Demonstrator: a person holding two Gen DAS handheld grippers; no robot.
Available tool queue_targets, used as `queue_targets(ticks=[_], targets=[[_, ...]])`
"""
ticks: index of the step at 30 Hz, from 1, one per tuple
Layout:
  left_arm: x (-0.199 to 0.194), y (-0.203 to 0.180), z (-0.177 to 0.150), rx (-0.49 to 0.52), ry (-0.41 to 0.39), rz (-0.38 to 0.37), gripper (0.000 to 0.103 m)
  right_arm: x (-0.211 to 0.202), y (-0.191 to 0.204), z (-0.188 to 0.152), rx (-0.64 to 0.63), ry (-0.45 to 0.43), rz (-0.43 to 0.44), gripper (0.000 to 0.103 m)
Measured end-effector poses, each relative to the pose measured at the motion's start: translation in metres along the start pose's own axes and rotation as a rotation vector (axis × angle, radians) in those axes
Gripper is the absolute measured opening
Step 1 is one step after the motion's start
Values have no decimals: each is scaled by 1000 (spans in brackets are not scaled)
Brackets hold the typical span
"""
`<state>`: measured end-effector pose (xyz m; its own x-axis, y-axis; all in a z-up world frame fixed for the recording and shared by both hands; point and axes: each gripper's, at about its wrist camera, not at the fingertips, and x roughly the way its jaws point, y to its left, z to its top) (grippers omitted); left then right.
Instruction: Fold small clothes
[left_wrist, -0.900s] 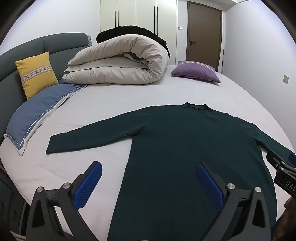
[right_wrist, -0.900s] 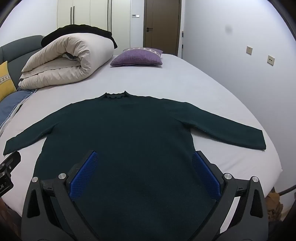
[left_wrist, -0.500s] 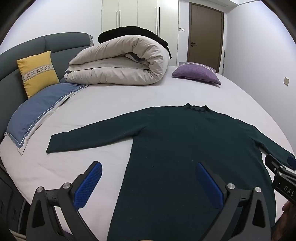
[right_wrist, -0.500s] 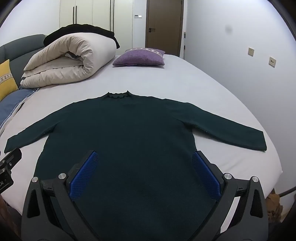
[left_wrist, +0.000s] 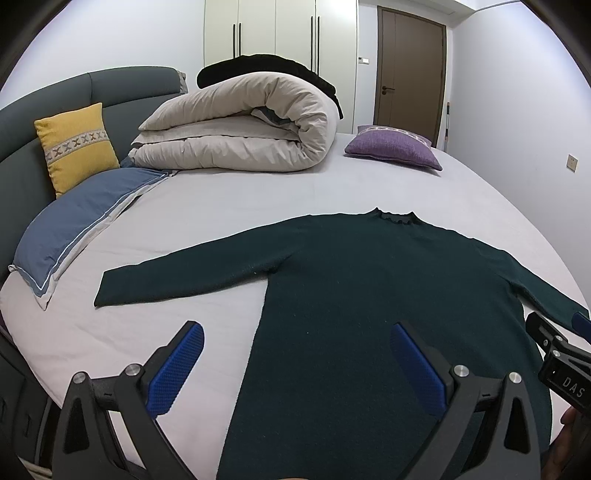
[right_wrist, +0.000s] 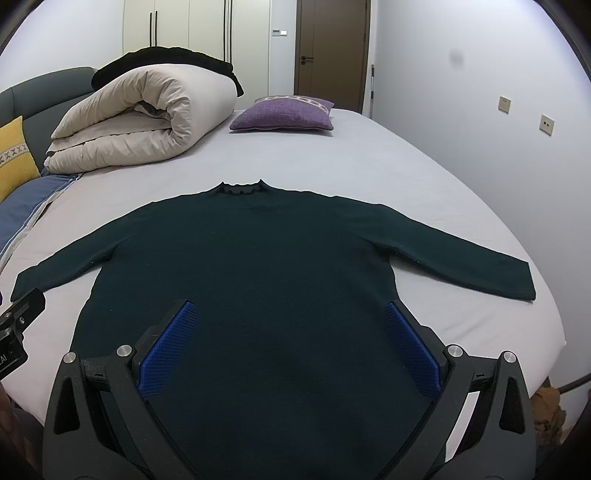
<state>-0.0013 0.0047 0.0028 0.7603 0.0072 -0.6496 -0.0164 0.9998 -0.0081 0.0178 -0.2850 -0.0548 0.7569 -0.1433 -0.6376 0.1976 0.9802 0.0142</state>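
Scarcely shifted: both tools (left_wrist: 295, 354) (right_wrist: 290, 334) wide, angled bedward.

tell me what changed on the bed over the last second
Almost nothing. Both views creep very slightly, so the grippers drift a touch, but nothing was taken hold of or let go. The dark green sweater lies flat on the bed with both sleeves spread, as before. The left gripper and right gripper stay above it with jaws wide open and empty. The rolled duvet and cushions are unmoved.
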Motion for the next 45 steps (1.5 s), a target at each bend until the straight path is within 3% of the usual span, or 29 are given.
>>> queue_targets(ticks=[45], targets=[[1, -12, -3, 14, 10, -19, 103, -4, -1, -4, 6, -1, 1, 103]])
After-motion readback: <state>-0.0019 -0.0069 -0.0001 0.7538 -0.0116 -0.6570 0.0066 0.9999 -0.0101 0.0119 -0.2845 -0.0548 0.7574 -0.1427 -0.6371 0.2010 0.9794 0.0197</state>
